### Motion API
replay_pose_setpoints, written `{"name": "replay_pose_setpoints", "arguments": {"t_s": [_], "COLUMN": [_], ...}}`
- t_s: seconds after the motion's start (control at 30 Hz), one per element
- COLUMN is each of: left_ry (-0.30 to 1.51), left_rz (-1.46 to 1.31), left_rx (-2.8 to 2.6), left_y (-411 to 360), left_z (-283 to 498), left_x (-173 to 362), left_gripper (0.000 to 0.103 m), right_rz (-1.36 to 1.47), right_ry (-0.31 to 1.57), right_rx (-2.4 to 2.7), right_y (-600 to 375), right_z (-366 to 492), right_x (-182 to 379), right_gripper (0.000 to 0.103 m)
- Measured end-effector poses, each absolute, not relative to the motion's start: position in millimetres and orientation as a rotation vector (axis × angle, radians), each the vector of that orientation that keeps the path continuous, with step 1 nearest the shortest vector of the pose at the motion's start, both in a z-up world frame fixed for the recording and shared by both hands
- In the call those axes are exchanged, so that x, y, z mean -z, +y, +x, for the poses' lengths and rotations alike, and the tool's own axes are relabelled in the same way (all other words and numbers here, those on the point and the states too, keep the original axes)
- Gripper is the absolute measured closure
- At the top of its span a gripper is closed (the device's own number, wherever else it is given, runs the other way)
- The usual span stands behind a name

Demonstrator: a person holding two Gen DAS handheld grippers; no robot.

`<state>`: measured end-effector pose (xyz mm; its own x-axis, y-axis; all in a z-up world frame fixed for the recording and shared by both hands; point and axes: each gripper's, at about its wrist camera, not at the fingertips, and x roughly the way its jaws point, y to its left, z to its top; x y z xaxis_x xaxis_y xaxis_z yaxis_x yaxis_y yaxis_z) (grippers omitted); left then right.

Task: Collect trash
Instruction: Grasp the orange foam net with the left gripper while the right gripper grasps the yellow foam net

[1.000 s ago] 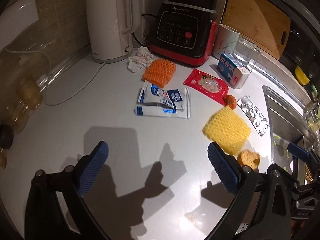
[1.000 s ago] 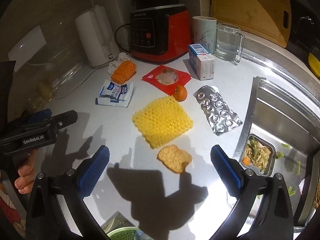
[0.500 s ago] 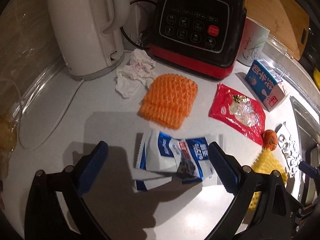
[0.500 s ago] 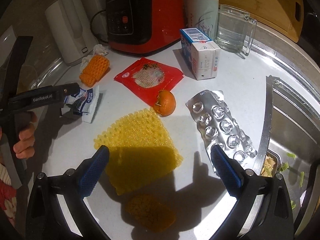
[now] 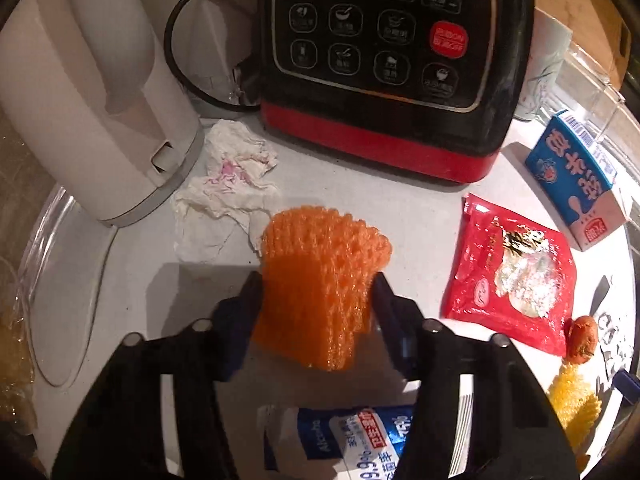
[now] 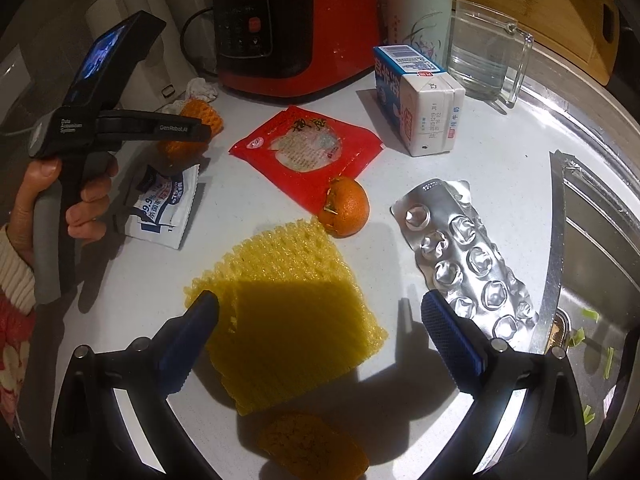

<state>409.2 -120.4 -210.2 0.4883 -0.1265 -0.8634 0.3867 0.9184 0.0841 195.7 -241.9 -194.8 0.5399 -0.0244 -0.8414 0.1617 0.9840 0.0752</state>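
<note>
counter [image 6: 500, 168] white and littered, left claw [image 5: 316, 292] closing on orange net [image 5: 320, 276], right claw [image 6: 320, 320] apart

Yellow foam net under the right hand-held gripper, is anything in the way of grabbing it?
Nothing visible blocks it. The right hand-held gripper is open above the yellow foam net, with one finger over its left edge. The tangerine touches the far corner, the blister pack lies apart to the right, and a peel piece sits at the near edge.
</note>
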Motion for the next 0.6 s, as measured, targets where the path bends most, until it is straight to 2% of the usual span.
{"name": "replay_pose_setpoints", "arguments": {"t_s": [0.13, 0.2, 0.23, 0.27, 0.4, 0.43, 0.47, 0.53, 0.6], "left_ry": [1.000, 0.989, 0.978, 0.968, 0.928, 0.919, 0.906, 0.879, 0.859], "left_rz": [0.276, 0.259, 0.249, 0.243, 0.215, 0.208, 0.204, 0.205, 0.213], "left_rx": [0.325, 0.334, 0.336, 0.335, 0.342, 0.347, 0.351, 0.349, 0.341], "left_y": [-120.2, -115.2, -112.9, -110.7, -101.3, -98.5, -96.4, -96.0, -93.3], "left_z": [408.4, 410.2, 408.9, 407.3, 397.1, 393.5, 388.2, 375.4, 360.3], "left_x": [202.8, 197.2, 192.8, 188.7, 168.5, 163.3, 157.4, 147.6, 138.3], "left_gripper": [0.069, 0.072, 0.072, 0.072, 0.073, 0.073, 0.073, 0.073, 0.073], "right_rz": [0.126, 0.102, 0.088, 0.074, 0.070, 0.072, 0.080, 0.109, 0.078], "right_ry": [1.005, 1.017, 1.022, 1.029, 1.045, 1.045, 1.044, 1.050, 1.041], "right_rx": [0.086, 0.080, 0.083, 0.088, 0.076, 0.070, 0.060, 0.039, 0.052], "right_y": [-235.8, -232.2, -230.6, -229.4, -227.2, -226.5, -225.7, -224.6, -220.6], "right_z": [201.9, 205.5, 206.8, 208.4, 210.8, 210.8, 210.7, 210.7, 208.8], "right_x": [196.4, 199.7, 201.3, 203.2, 207.4, 206.5, 205.0, 202.7, 198.7], "right_gripper": [0.003, 0.003, 0.006, 0.014, 0.033, 0.044, 0.062, 0.077, 0.078]}}
